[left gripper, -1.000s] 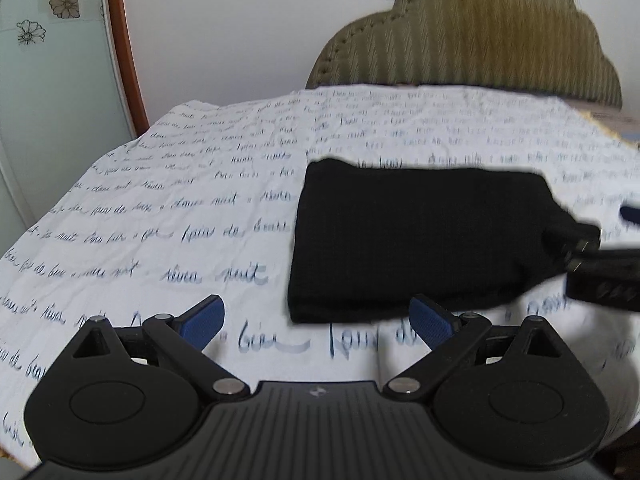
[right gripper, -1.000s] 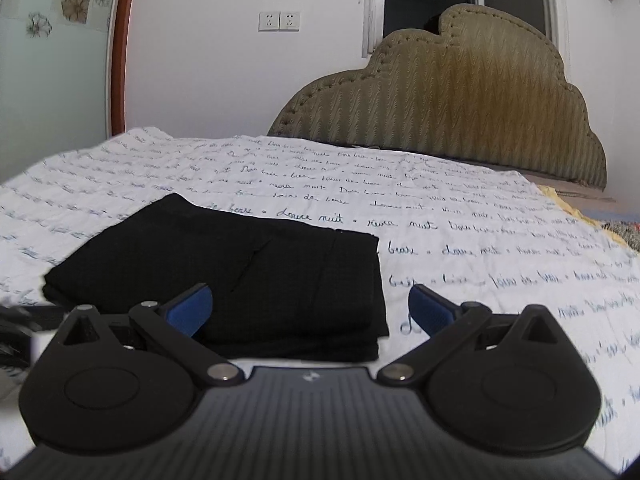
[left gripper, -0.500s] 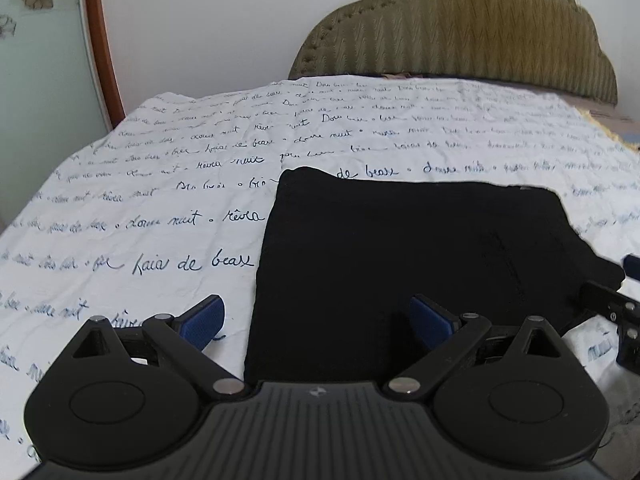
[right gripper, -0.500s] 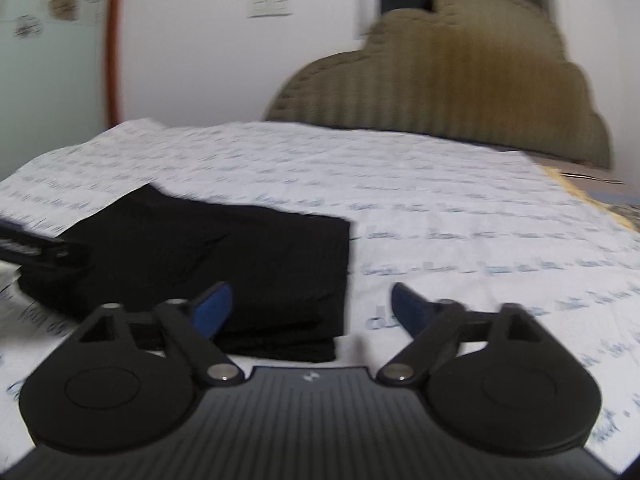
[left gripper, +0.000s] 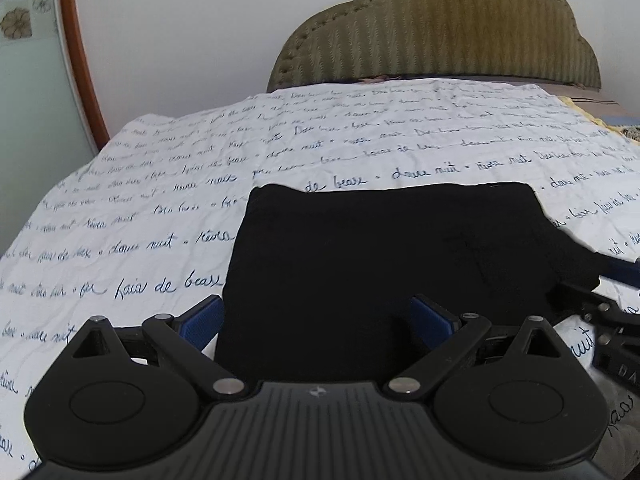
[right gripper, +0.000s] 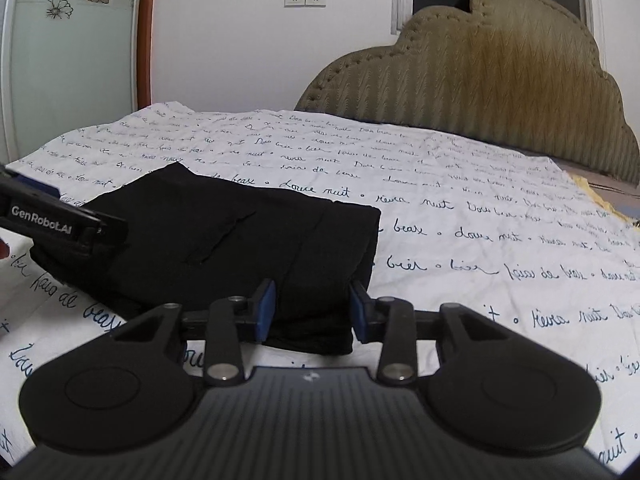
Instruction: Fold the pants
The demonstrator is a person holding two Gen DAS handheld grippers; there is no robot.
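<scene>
bed sheet (right gripper: 460, 248) | folded pants (right gripper: 224, 240) | right claw (right gripper: 312, 308) closing, contact unclear

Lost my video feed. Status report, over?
Left gripper open at pants' near edge. Right gripper closing around their corner. Pants folded on bedsheet. Nothing in the way.

Soft, even daylight is filling both views, casting only faint shadows on the bedsheet (left gripper: 160, 200). The black pants (right gripper: 240, 248) are reading as a nearly detailless dark mass. Fisheye distortion is bending the edges, corners are vignetting dark, and focus is staying sharp throughout.
</scene>
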